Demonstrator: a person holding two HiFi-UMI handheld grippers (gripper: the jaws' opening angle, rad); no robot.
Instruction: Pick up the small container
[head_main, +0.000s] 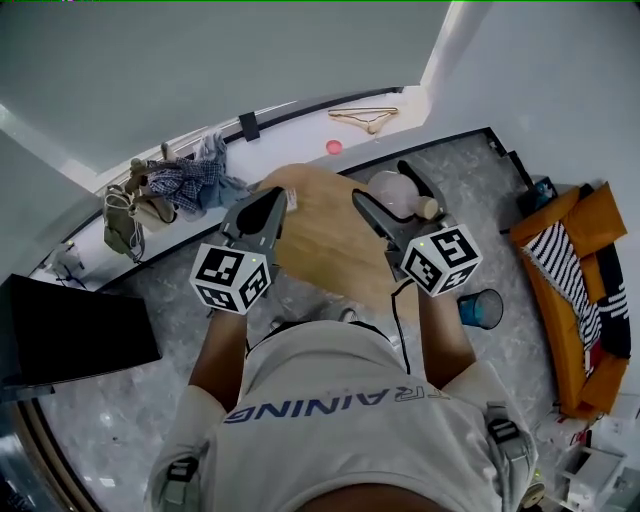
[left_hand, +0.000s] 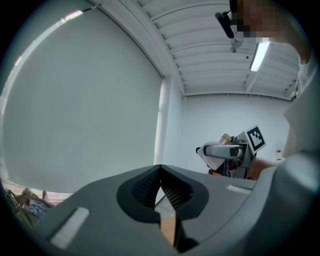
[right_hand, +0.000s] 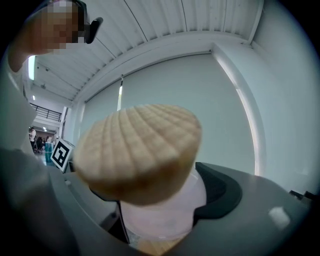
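My right tongs (head_main: 390, 192) stand wide, clamped on the small container (right_hand: 165, 212), which shows at the right edge of the round wooden surface (head_main: 320, 240). Its ribbed lid (right_hand: 140, 150) hides most of the pale body. My left tongs (left_hand: 160, 181) are closed tip to tip and hold nothing.

A round wooden surface (head_main: 325, 235) stands on the grey stone floor (head_main: 130, 440). On the white window ledge (head_main: 295, 135) lie a wooden hanger (head_main: 365, 117) and a small pink disc (head_main: 334, 147). Toward the ledge's left end, a checked shirt (head_main: 190, 182) lies beside a beige bag (head_main: 125, 215). A blue cup (head_main: 482, 308) stands on the floor, near an orange seat (head_main: 600, 215) with a striped cloth (head_main: 565, 275).
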